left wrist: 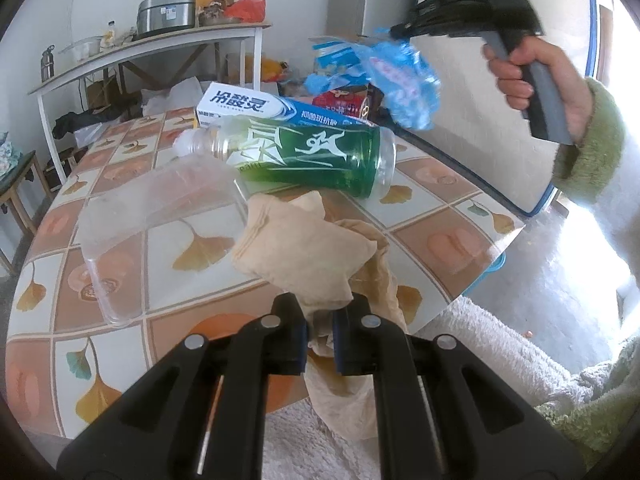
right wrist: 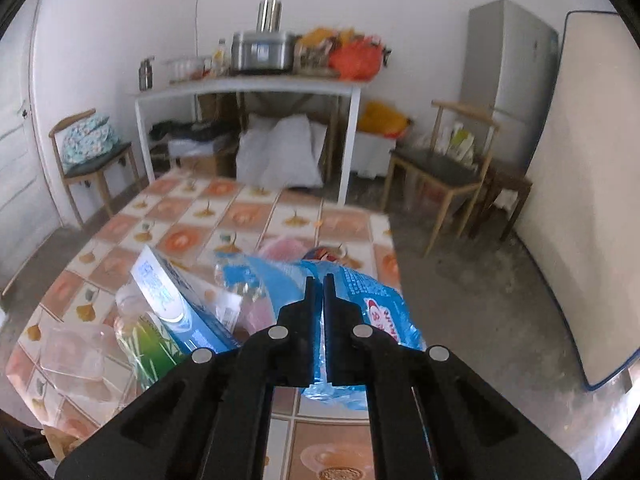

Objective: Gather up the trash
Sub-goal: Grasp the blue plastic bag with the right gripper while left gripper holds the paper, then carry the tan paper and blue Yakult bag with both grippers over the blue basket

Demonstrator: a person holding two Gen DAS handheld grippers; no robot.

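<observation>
Your left gripper is clamped on one crumpled tan plastic bag, which drapes off the near edge of the table. Your right gripper is pinched shut on one blue plastic wrapper, lifted clear above the table.

Only the left wrist view shows your right hand around the grey handle, with the wrapper hanging above and behind the green bottle. Only the right wrist view shows the grey refrigerator and two wooden chairs, one to each side of the white side table.

Counting around the green bottle, which lies on its side: one toothpaste box just behind it, one red can past the box, one clear plastic container in front of it on its cap side, and the tan bag just in front of it.

The table wears a cloth of orange and white squares with ginkgo leaves. The floor is bare grey concrete, and the walls are white. A steel pot and an orange bag sit on the side table.
</observation>
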